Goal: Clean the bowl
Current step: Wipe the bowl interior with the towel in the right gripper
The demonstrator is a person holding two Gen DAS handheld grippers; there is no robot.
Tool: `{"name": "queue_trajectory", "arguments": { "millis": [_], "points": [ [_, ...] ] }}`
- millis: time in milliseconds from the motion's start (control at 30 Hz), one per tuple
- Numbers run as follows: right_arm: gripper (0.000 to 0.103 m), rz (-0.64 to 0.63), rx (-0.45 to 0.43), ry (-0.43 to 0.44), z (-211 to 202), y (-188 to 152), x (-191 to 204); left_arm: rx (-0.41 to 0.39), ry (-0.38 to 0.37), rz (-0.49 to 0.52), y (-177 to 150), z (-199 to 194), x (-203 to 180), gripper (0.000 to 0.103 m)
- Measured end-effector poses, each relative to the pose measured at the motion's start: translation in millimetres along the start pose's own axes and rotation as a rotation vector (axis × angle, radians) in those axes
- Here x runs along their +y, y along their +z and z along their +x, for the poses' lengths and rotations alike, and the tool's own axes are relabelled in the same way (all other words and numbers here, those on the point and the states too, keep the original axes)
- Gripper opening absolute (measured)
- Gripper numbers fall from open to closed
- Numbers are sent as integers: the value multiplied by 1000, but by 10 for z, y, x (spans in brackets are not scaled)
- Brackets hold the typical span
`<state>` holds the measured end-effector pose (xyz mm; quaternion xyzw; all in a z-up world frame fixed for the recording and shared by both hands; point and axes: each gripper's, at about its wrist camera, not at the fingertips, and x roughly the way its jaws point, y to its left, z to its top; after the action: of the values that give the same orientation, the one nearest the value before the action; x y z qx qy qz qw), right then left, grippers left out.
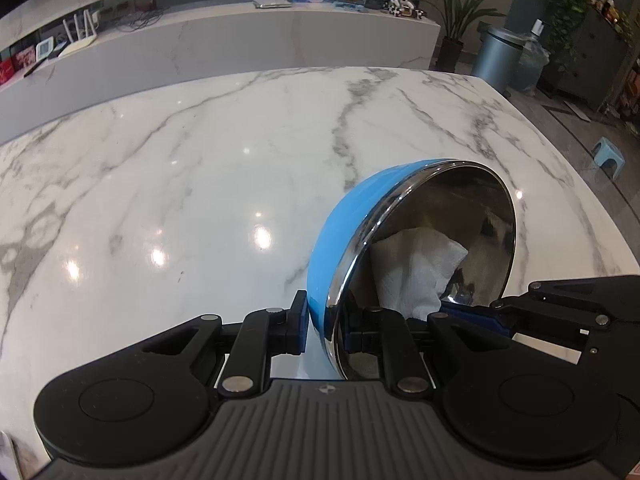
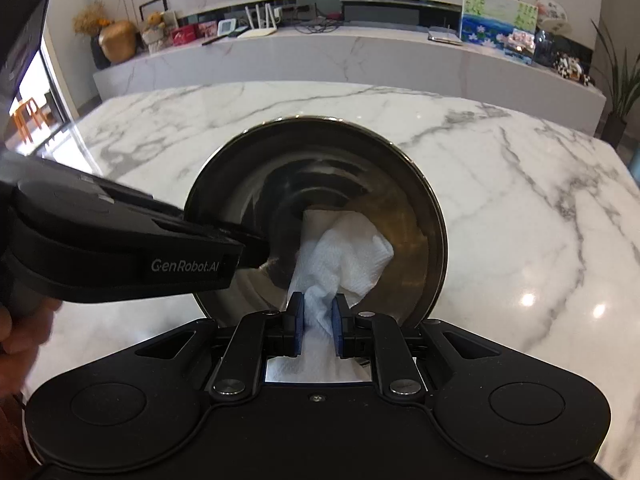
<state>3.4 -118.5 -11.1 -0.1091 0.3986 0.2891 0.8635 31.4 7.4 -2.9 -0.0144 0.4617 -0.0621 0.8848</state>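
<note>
One bowl (image 1: 348, 240) clamped at rim by left gripper (image 1: 324, 326), one tissue (image 2: 344, 256) pinched by right gripper (image 2: 318, 316); bowl base hidden, probably clear of surface (image 1: 180, 168).

Home living room, marble table (image 1: 200, 168), media console (image 2: 340, 56), router (image 2: 258, 30), houseplant (image 1: 456, 16)

A blue-skinned bowl (image 1: 344, 232) with a mirror-dark steel interior is showing between the left gripper's (image 1: 325, 320) black fingers; a white, dimple-textured paper towel (image 2: 344, 256) is sitting between blue pads (image 2: 298, 316), over a grey-veined white marble table (image 1: 180, 168).
</note>
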Motion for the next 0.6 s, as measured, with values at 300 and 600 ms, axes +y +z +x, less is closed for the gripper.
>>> {"name": "queue_trajectory", "arguments": {
  "millis": [300,600],
  "points": [
    [12,40,6,22,17,-42,-81,0,0,-22,-31,-3,5,15],
    [13,77,4,36,34,-49,-144,58,-83,-159,-150,91,169,27]
  ]
}}
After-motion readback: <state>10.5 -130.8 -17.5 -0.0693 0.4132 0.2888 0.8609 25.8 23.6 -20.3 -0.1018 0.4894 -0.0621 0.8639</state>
